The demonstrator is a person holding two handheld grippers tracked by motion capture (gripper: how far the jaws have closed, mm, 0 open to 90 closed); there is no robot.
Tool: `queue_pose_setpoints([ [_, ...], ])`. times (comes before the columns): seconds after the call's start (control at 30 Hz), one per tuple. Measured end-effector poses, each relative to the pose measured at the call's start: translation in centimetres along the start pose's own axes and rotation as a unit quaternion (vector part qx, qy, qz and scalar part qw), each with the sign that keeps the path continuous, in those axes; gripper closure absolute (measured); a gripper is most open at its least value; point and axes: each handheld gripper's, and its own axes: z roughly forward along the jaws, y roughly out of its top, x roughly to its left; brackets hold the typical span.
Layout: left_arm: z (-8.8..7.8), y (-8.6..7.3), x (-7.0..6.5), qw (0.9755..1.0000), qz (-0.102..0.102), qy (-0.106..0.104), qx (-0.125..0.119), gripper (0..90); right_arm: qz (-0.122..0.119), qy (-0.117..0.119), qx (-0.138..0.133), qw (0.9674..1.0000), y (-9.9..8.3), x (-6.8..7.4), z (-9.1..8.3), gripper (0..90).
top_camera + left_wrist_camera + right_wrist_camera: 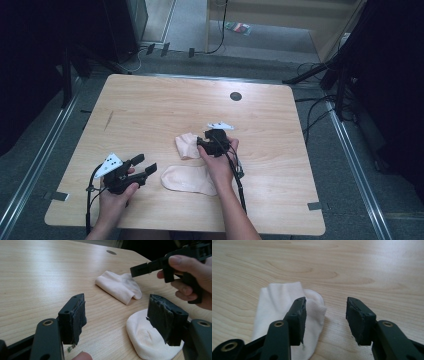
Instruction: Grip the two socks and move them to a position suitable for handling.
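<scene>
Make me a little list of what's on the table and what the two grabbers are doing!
table: light wooden table
folded sock: pale sock, folded over, farther from the person
flat sock: pale sock, lying nearer the person
right gripper: jaws open, beside the folded sock, holding nothing
left gripper: jaws open, empty, pointing toward the flat sock

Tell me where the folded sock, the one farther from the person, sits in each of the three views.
High view: the folded sock lies mid-table, just left of the right gripper.
Left gripper view: upper middle, beyond the jaws, under the right gripper's jaw tips.
Right gripper view: lower left, partly behind the left-hand jaw.
Shared landmark: the right gripper, beside the sock in each view.
</scene>
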Motion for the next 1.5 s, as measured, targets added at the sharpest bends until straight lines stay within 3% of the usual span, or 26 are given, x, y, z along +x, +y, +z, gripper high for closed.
queue_pose_setpoints([
  [0.13,0.0,0.0,0.0,1.0000,-0.001,0.000,-0.001,31.1,-0.001,0.021,0.014,0.9997,-0.4,-0.1,1.1,55.2],
  [0.23,0.0,0.0,0.0,1.0000,-0.001,-0.001,0.000,31.0,-0.023,0.025,0.005,0.9994,-0.5,0.5,0.9,77.7],
  [0.3,0.1,0.0,0.0,1.0000,-0.003,0.000,0.000,31.0,-0.018,0.037,-0.009,0.9991,-0.3,0.7,0.4,87.2],
  [0.47,0.6,0.2,-0.1,0.9997,-0.005,0.016,0.019,28.5,-0.019,0.047,-0.026,0.9984,0.7,1.9,-1.1,88.8],
  [0.5,1.1,0.4,-0.4,0.9988,0.006,0.035,0.035,28.7,-0.021,0.051,-0.028,0.9981,1.0,2.3,-1.4,88.8],
  [0.53,1.1,0.4,-0.4,0.9988,0.006,0.035,0.035,28.5,-0.023,0.052,-0.031,0.9979,1.3,2.6,-1.7,88.8],
  [0.57,1.6,0.6,-0.8,0.9980,0.021,0.040,0.044,28.1,-0.026,0.055,-0.034,0.9976,1.7,3.0,-2.1,88.8],
  [0.73,2.6,1.8,-1.4,0.9982,0.022,0.034,0.045,26.9,-0.029,0.062,-0.049,0.9964,3.1,4.4,-3.7,88.8],
  [1.0,6.7,3.2,-1.7,0.9956,0.022,0.031,0.085,24.0,-0.037,0.078,-0.071,0.9937,6.1,6.8,-5.9,88.8],
  [1.07,7.6,3.4,-1.7,0.9948,0.020,0.042,0.090,22.7,-0.039,0.098,-0.077,0.9915,7.0,7.8,-6.7,88.7],
  [1.13,7.8,3.7,-1.6,0.9939,0.030,0.075,0.075,23.1,-0.037,0.118,-0.083,0.9889,7.5,8.3,-7.3,88.7],
  [1.17,7.8,3.7,-1.6,0.9939,0.030,0.075,0.075,26.5,-0.036,0.129,-0.084,0.9874,7.6,8.4,-7.7,88.7],
  [1.2,7.7,3.9,-1.5,0.9925,0.045,0.096,0.061,26.5,-0.036,0.129,-0.084,0.9874,7.6,8.4,-7.7,88.7],
  [1.23,7.6,4.0,-1.3,0.9902,0.063,0.114,0.050,35.0,-0.034,0.141,-0.087,0.9856,7.7,8.4,-8.0,88.7],
  [1.27,7.4,4.0,-1.2,0.9839,0.111,0.131,0.049,60.2,-0.023,0.162,-0.090,0.9824,7.6,7.8,-8.7,88.7],
  [1.3,7.4,4.0,-1.2,0.9839,0.111,0.131,0.049,75.5,-0.018,0.166,-0.091,0.9817,7.6,7.4,-8.8,88.7],
  [1.33,7.2,4.1,-1.3,0.9798,0.139,0.134,0.051,75.5,-0.018,0.166,-0.091,0.9817,7.6,7.4,-8.8,88.7],
  [1.37,7.0,4.3,-1.4,0.9693,0.179,0.161,0.052,89.2,-0.013,0.164,-0.093,0.9820,7.4,6.7,-8.9,88.8],
  [1.43,6.7,4.5,-1.4,0.9649,0.190,0.174,0.052,90.0,-0.011,0.132,-0.085,0.9875,6.6,4.5,-8.4,89.2],
  [1.47,6.7,4.5,-1.6,0.9549,0.216,0.196,0.053,90.0,-0.007,0.127,-0.080,0.9886,6.3,3.9,-8.2,89.2],
  [1.5,6.7,4.5,-1.6,0.9549,0.216,0.196,0.053,90.0,-0.007,0.127,-0.080,0.9886,6.3,3.9,-8.2,89.2],
])
